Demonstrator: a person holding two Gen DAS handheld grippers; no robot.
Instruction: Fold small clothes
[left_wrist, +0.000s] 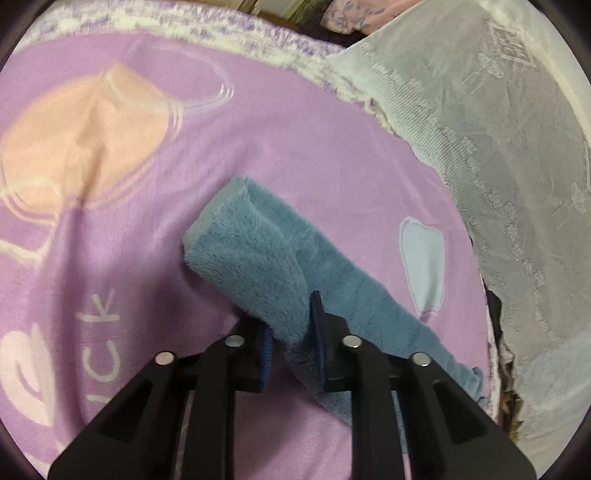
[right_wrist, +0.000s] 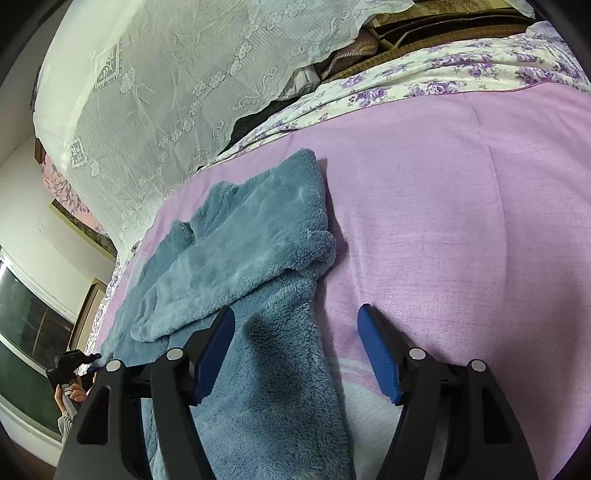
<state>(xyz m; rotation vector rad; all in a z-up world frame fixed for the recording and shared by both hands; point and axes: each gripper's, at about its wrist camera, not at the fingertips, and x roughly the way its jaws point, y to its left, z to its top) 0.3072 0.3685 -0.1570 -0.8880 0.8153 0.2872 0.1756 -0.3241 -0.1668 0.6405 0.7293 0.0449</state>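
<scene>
A fluffy blue-grey small garment (left_wrist: 258, 258) lies on a purple blanket (left_wrist: 295, 155). My left gripper (left_wrist: 291, 332) is shut on a fold of it, holding that part lifted and doubled over; the rest trails to the lower right. In the right wrist view the same garment (right_wrist: 240, 251) lies partly folded across the blanket (right_wrist: 461, 221). My right gripper (right_wrist: 295, 332) is open, empty, low over the garment's near edge, left finger above the cloth, right finger over bare blanket. The left gripper (right_wrist: 74, 363) shows far left, in a hand.
A white lace cover (left_wrist: 498, 147) hangs at the right of the left wrist view and shows in the right wrist view (right_wrist: 166, 92) at upper left. A floral sheet (right_wrist: 443, 70) borders the blanket's far edge. A window (right_wrist: 26, 332) is at the left.
</scene>
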